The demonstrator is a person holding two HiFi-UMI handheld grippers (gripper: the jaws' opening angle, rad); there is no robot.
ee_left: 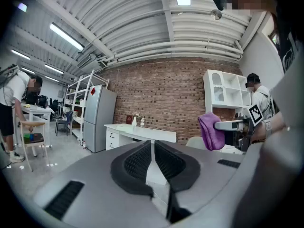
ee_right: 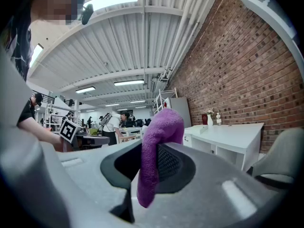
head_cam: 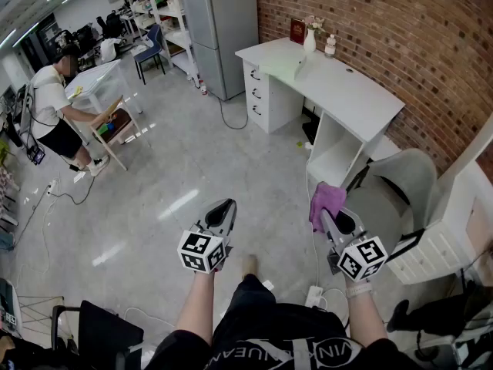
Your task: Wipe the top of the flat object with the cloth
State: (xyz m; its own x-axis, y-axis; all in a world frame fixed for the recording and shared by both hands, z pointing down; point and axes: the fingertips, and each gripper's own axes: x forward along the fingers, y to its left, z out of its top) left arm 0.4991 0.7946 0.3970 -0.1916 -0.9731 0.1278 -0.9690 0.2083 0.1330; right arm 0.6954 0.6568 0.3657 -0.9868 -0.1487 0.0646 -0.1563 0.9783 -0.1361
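My right gripper [head_cam: 326, 216] is shut on a purple cloth [head_cam: 326, 200], which hangs from its tips over the floor. In the right gripper view the cloth [ee_right: 156, 151] drapes down between the pads [ee_right: 173, 163]. My left gripper [head_cam: 224, 209] is held beside it to the left, shut with nothing in it; its pads [ee_left: 137, 160] meet at the tips. From the left gripper view, the right gripper [ee_left: 223, 126] and cloth [ee_left: 210, 131] show at the right. A white desk [head_cam: 347, 91] stands ahead by the brick wall, with a pale flat object [head_cam: 283, 66] lying on its top.
A vase [head_cam: 310, 38] and a bottle [head_cam: 330, 46] stand at the desk's far end. A grey chair [head_cam: 404, 179] and a white shelf unit [head_cam: 454, 222] are at the right. A power strip [head_cam: 314, 295] and cables lie on the floor. A person [head_cam: 54, 106] bends over a chair far left.
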